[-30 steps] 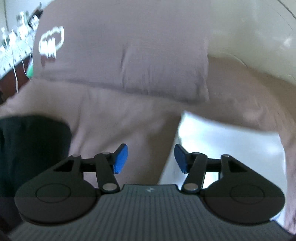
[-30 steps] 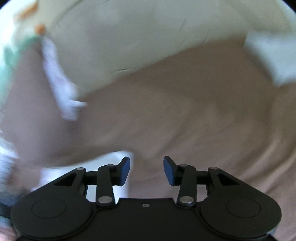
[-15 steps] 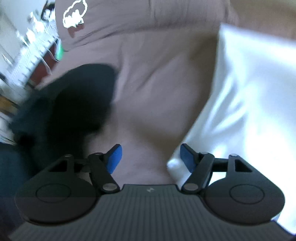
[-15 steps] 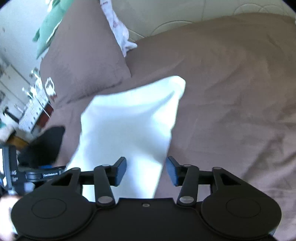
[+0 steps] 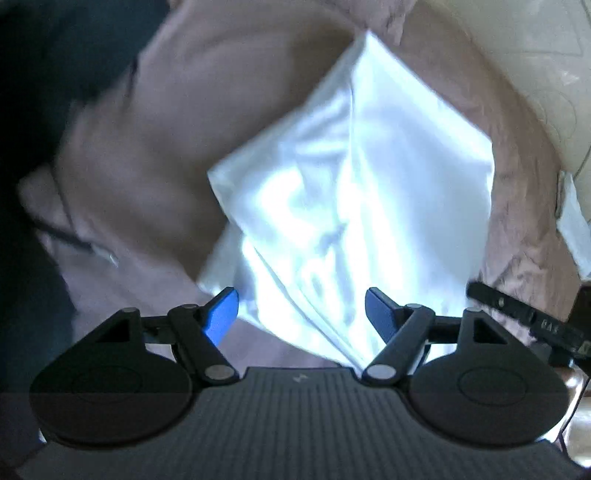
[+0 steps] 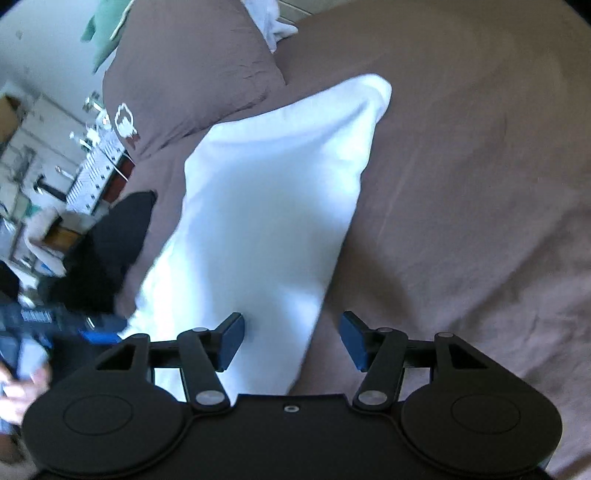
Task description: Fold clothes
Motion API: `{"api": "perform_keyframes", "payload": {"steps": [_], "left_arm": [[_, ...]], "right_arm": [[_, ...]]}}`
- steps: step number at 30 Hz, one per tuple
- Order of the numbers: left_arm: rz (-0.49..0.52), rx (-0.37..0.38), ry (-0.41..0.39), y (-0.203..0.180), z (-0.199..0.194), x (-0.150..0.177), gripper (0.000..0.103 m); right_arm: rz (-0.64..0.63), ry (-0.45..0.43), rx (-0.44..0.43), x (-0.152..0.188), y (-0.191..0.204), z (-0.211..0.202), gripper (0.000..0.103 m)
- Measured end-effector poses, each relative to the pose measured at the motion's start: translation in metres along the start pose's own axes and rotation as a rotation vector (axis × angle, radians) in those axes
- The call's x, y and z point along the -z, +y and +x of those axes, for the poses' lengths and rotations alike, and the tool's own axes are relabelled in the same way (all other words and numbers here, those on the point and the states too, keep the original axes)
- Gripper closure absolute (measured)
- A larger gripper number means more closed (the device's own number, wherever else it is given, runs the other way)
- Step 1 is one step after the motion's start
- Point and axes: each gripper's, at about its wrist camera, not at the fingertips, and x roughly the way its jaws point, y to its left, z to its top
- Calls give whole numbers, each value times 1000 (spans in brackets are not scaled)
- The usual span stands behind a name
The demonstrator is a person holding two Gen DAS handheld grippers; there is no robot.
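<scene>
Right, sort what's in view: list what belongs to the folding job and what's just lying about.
For the job:
white garment, spread on the brown bedspread
left gripper, jaws just opening, nothing pinched
right gripper, jaws just opening, nothing pinched

Lying about:
brown pillow
black garment
green cloth

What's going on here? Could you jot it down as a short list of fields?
surface: brown bedsheet
garment: white garment, lying folded lengthwise on the sheet
other cloth: black garment, beside the white one
pillow: brown pillow, behind both
left gripper: jaws have just been opening, nothing gripped
right gripper: jaws have just been opening, nothing gripped
</scene>
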Motion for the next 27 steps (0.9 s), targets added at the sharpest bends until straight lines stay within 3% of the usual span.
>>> {"api": "perform_keyframes", "payload": {"steps": [5,8,9,12,13,15,17,20,25,26,27], "left_arm": [[112,-74,35,-21,17,25,23],[69,-15,52,-21,26,40,23],[57,-13,22,-21,27,44,23],[150,-172,-244,-38,22,56,23],[173,-187,-305,-43,22,57,23],[126,-114,-354,-38,25,54,19],[-19,-1,-332,-21,31,44,15],[-152,91,-345,5,31,34,14],[-198,94,-395,5,34,39,16],[-190,74,-419,2,35,41,20],[-167,40,-447,-4,36,44,31]], "right_arm": [[-18,47,-10,4,6,1,36],[-33,86,1,1,9,10,31],[-36,83,7,-2,10,14,29],[-40,67,17,-11,13,25,23],[-35,56,12,-15,14,29,23],[-28,36,3,-21,15,36,21],[-22,23,0,-25,16,41,21],[-17,11,-7,-27,15,42,21],[16,-32,-53,-34,6,48,21],[30,-51,-70,-37,4,50,21],[28,-76,-93,-37,4,52,23]]}}
